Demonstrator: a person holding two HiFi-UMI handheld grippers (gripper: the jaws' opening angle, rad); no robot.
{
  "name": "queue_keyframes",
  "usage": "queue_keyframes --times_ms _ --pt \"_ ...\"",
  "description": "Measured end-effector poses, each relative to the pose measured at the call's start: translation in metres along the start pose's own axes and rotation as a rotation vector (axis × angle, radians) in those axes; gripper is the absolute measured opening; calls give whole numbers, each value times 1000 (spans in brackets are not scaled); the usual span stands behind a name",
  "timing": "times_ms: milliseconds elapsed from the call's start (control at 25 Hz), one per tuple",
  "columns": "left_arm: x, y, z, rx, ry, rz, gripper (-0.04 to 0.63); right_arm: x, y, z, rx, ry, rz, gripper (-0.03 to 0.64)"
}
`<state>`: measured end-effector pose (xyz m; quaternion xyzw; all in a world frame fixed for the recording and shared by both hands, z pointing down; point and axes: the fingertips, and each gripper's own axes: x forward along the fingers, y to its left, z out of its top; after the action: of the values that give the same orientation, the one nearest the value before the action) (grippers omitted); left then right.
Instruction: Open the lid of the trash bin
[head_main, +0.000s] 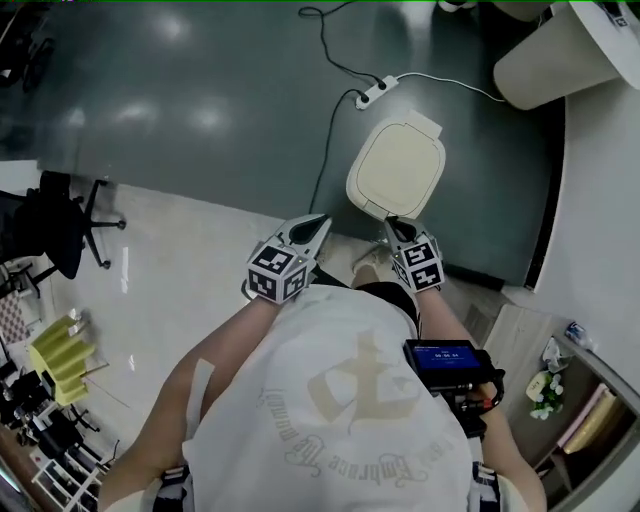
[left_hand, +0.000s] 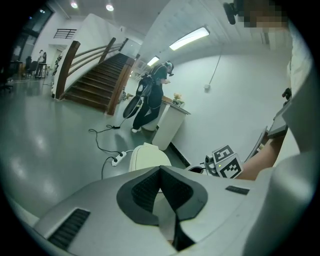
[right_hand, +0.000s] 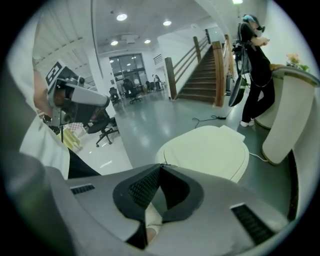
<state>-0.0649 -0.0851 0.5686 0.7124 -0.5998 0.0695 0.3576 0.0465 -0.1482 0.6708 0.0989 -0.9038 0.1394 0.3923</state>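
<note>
- the lid (head_main: 397, 168) is down, low and ahead of us, with its long axis running away from us.
- our left gripper (head_main: 316, 224) has its jaws pressed together on nothing; the lid lies ahead and to its right.
- our right gripper (head_main: 393, 226), jaws likewise together and empty, is nearer, its tip just by the lid's near edge; we judge the lift starts there.

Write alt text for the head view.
Seen from above, a person holds the left gripper and right gripper, both shut, pointing at a closed cream trash bin on a grey floor. A power strip lies beyond the bin; an office chair stands at left.
</note>
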Motion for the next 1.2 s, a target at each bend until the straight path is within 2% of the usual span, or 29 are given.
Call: queue_keyframes --times_ms 440,560,760,1200 --pt "-14 21 -17 -92 -29 105 15 55 5 -8 -261 179 30 6" --pt "-27 34 -23 -115 -32 124 15 68 11 -8 -296 217 14 6" --pt "-23 31 -37 -134 -30 144 15 70 3 -22 -359 266 -3 6" --pt "-24 30 -45 -150 -25 133 15 73 4 -34 -431 341 -46 6"
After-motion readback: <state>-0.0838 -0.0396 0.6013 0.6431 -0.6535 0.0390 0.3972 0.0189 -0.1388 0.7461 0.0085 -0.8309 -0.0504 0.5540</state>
